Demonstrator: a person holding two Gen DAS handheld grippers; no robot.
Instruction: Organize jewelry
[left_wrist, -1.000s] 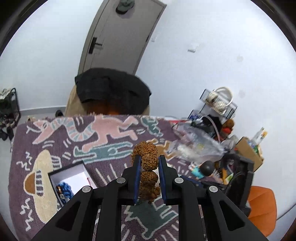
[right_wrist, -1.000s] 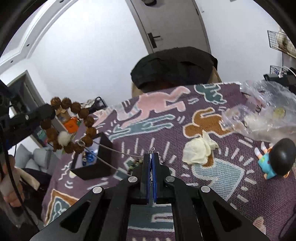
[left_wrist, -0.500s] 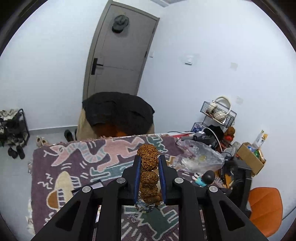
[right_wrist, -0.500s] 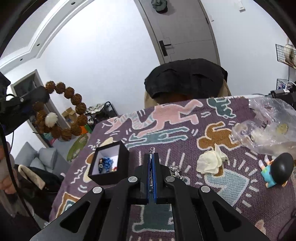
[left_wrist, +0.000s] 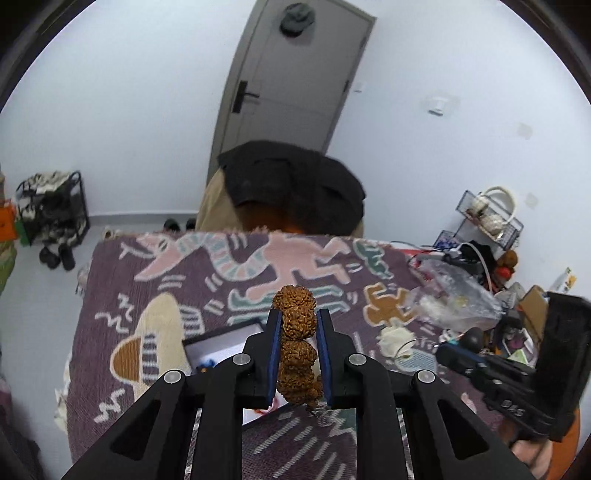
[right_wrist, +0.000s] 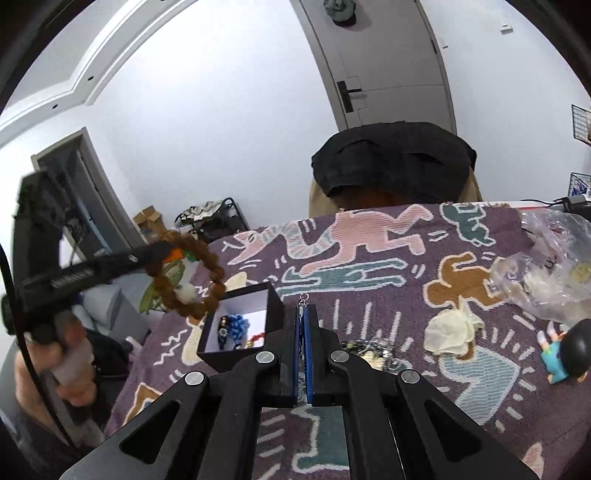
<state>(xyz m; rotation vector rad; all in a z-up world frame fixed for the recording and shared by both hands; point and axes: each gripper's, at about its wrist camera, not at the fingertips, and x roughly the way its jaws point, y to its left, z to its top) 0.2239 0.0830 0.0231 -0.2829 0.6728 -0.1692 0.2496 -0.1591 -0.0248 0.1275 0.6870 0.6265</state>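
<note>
My left gripper (left_wrist: 297, 317) is shut on a bracelet of rough brown beads (left_wrist: 295, 325) and holds it in the air above the table. The bracelet (right_wrist: 186, 277) with one white bead also shows in the right wrist view, hanging left of the open black jewelry box (right_wrist: 240, 325). The box (left_wrist: 221, 343) has a white lining and holds blue beads and other pieces. My right gripper (right_wrist: 303, 314) is shut on a thin silver chain with a small ring at its tip (right_wrist: 303, 297), just right of the box. A heap of loose jewelry (right_wrist: 369, 350) lies on the cloth.
A purple patterned cloth (right_wrist: 369, 266) covers the table. A clear plastic bag (right_wrist: 546, 273), a crumpled white tissue (right_wrist: 450, 328) and a small doll figure (right_wrist: 565, 354) lie at the right. A chair with a black garment (right_wrist: 391, 166) stands behind the table.
My left gripper has carried the bead bracelet lower and closer to the box. My right gripper keeps hold of the chain and has moved nearer the box.
</note>
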